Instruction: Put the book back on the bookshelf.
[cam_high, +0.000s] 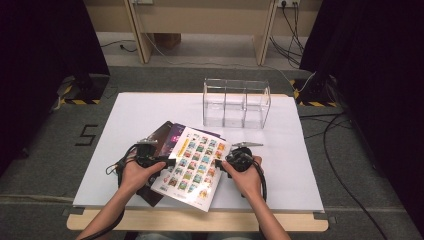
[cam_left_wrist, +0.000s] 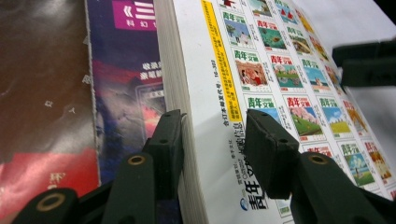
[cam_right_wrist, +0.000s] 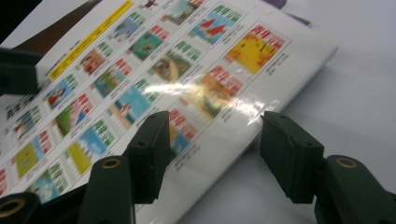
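Observation:
A white magazine (cam_high: 192, 165) with rows of small colour pictures lies on top of a stack on the white table (cam_high: 300, 165). In the left gripper view my left gripper (cam_left_wrist: 212, 135) straddles the white magazine's (cam_left_wrist: 261, 70) thick page edge: one jaw sits beside the pages, the other over the cover. In the high view the left gripper (cam_high: 167, 162) is at the magazine's left side and my right gripper (cam_high: 220, 165) at its right side. The right gripper (cam_right_wrist: 215, 140) stands open, one jaw over the magazine's cover (cam_right_wrist: 163, 70), the other over bare table.
Under the white magazine lie a purple magazine (cam_left_wrist: 126, 84) and a dark brown and red one (cam_left_wrist: 42, 93). A clear plastic box (cam_high: 235, 102) with three compartments stands at the table's far side. Cables run over the floor at the right.

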